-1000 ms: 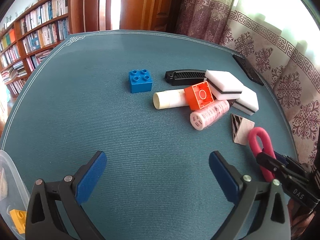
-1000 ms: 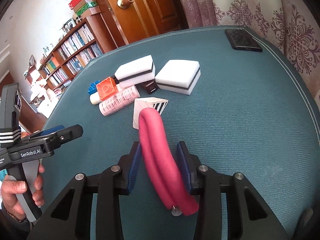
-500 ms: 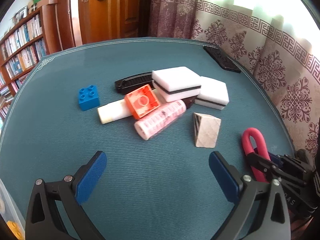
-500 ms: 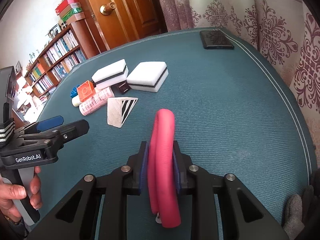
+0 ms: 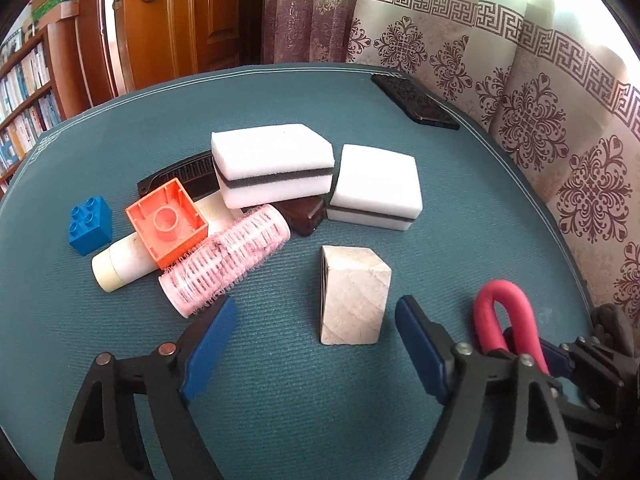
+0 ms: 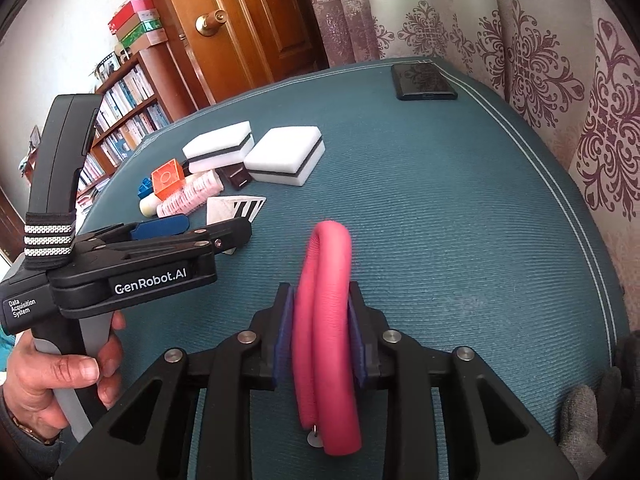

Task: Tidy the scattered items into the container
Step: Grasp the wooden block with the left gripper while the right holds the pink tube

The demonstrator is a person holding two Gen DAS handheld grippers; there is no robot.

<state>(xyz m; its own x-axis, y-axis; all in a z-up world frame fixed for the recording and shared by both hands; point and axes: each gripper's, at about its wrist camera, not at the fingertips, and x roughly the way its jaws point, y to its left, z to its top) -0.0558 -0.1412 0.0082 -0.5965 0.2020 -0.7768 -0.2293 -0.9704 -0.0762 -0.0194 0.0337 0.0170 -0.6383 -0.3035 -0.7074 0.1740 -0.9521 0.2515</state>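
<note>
1. R gripper [image 6: 320,332]: pads clamped on the pink foam rod [image 6: 326,320], bent double into a loop and held off the table [image 6: 460,240]. Soft, light, springy; grip is mid-loop w/ both legs pinched together, judged secure. A metal tip shows at the free end. Count: 1.
2. L gripper [image 5: 316,344]: fingers wide apart, nothing between them, hovering just short of the stone-look wedge block [image 5: 352,296]. Rigid, prob. dense, flat faces; take it across the two side faces. Count: 1.
3. Pink hair roller [image 5: 224,264]: light, hollow, bristly, will roll; grip across the barrel. Count: 1.
4. White tube [image 5: 120,268] under the orange brick [image 5: 168,222], blue brick [image 5: 90,230] beside: hard plastic, light. Bricks: 2, tube: 1.
5. Brown block [image 5: 302,216], maybe a soap bar, wedged under the sponges. Count: 1.
6. White sponges [image 5: 276,168], [image 5: 376,186]: soft, compressible. Count: 2.
7. Black comb [image 5: 188,174]: thin, flat, hard to lift. Count: 1.
8. Far edge: black phone [image 5: 416,102]. Container not in view.
</note>
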